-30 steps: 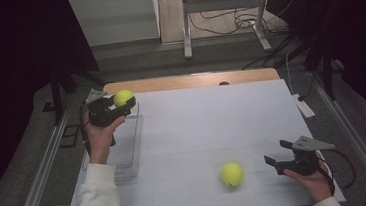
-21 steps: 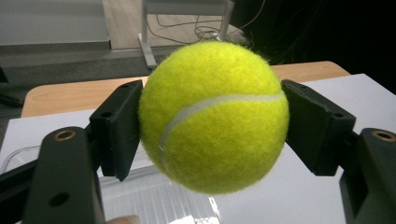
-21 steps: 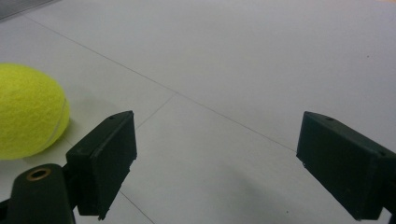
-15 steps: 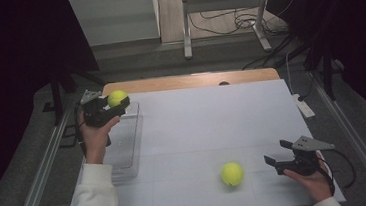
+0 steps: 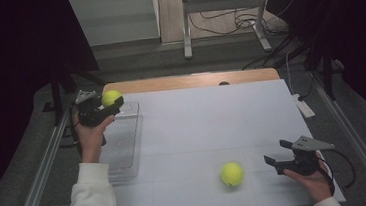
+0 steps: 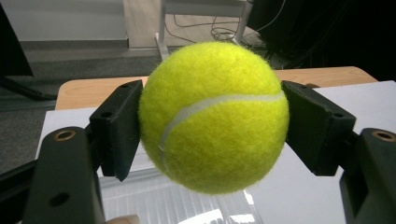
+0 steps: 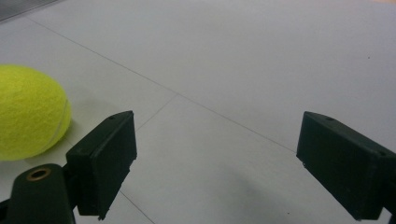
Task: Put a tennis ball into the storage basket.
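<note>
While the left tongs (image 5: 113, 102) are clamping one tennis ball (image 5: 110, 97) above the far end of the clear tray (image 5: 125, 153), the drop is not yet made. The right tongs (image 5: 275, 159) are standing open and empty, with the second ball (image 5: 231, 174) lying just beside them on the surface (image 5: 212, 120), waiting to be picked up. The tray's see-through walls are proving hard to trace.

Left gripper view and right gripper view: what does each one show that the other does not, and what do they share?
The left gripper view has a tennis ball clamped between the left gripper jaws, above a clear tray, with a wooden table edge behind. The right gripper view has the right gripper open with nothing between its jaws, and a second ball lying beside it. Both show the white tabletop.
</note>
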### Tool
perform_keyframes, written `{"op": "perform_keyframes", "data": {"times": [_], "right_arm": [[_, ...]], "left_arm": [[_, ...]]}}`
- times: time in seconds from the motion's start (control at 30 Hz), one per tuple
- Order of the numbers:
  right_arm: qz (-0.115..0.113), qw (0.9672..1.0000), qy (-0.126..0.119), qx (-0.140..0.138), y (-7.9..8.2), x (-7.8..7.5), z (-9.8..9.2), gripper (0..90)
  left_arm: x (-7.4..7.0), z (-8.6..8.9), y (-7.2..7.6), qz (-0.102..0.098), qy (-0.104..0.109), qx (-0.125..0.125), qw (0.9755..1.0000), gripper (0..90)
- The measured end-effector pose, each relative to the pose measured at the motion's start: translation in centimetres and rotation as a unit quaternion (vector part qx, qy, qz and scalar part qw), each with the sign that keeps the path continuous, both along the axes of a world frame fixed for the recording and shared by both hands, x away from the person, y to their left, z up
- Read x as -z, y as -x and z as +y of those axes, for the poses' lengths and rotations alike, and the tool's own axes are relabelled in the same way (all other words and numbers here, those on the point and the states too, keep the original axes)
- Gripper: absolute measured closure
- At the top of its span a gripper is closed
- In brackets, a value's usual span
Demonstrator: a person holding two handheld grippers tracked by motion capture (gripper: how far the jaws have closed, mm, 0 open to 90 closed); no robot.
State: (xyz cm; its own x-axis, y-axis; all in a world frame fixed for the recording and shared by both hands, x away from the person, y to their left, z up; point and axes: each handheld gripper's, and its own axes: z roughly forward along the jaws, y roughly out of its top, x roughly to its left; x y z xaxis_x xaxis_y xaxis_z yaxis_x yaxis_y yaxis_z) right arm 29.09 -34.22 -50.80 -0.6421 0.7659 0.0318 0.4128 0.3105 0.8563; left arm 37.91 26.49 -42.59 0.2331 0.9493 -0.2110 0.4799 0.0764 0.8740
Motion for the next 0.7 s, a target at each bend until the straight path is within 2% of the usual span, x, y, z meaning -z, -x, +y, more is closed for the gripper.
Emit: {"op": "perform_keyframes", "data": {"times": [0.23,0.37,0.7], "right_arm": [[0.000,1.0000,0.000,0.000,0.0,0.0,0.0,12.3],[0.001,1.0000,-0.001,0.000,0.0,0.0,0.0,12.3],[0.000,1.0000,0.000,0.001,0.0,0.0,0.0,12.3]], "left_arm": [[0.4,0.6,-0.2,0.007,0.000,-0.009,0.9999,26.6],[0.4,0.8,-0.2,0.007,-0.011,-0.022,0.9997,26.6],[0.4,1.5,0.0,0.003,-0.005,-0.031,0.9995,26.6]]}}
